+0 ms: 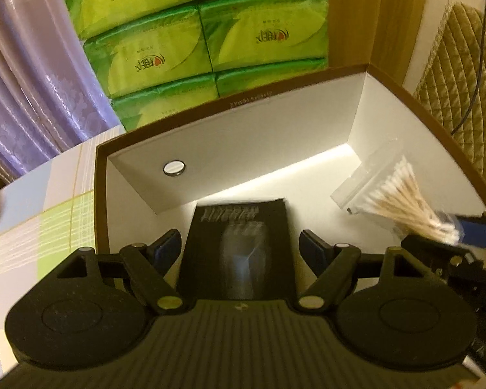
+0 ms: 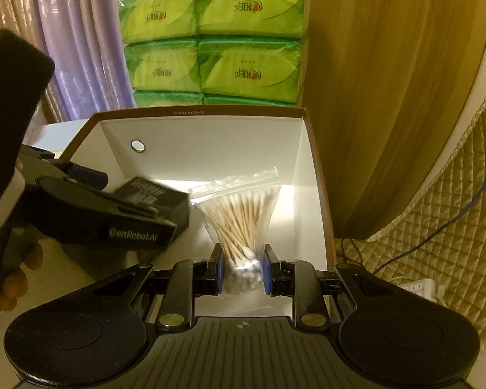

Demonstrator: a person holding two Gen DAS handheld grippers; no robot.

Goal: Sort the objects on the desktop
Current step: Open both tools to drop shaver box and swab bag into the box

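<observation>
Across the upper left of my view hung a glossy lilac curtain (image 2: 77, 48). A stack of green tissue packs (image 2: 210, 39) stood at top centre. To its right ran a wood-grain panel (image 1: 376, 16), and a quilted tan cushion (image 1: 463, 90) with a dark cable (image 1: 479, 64) filled the right edge. Warm yellowish light lay over everything.

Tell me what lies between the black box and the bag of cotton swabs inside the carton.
Only bare white carton floor separates the black box from the bag of cotton swabs, shown in the left wrist view.
</observation>
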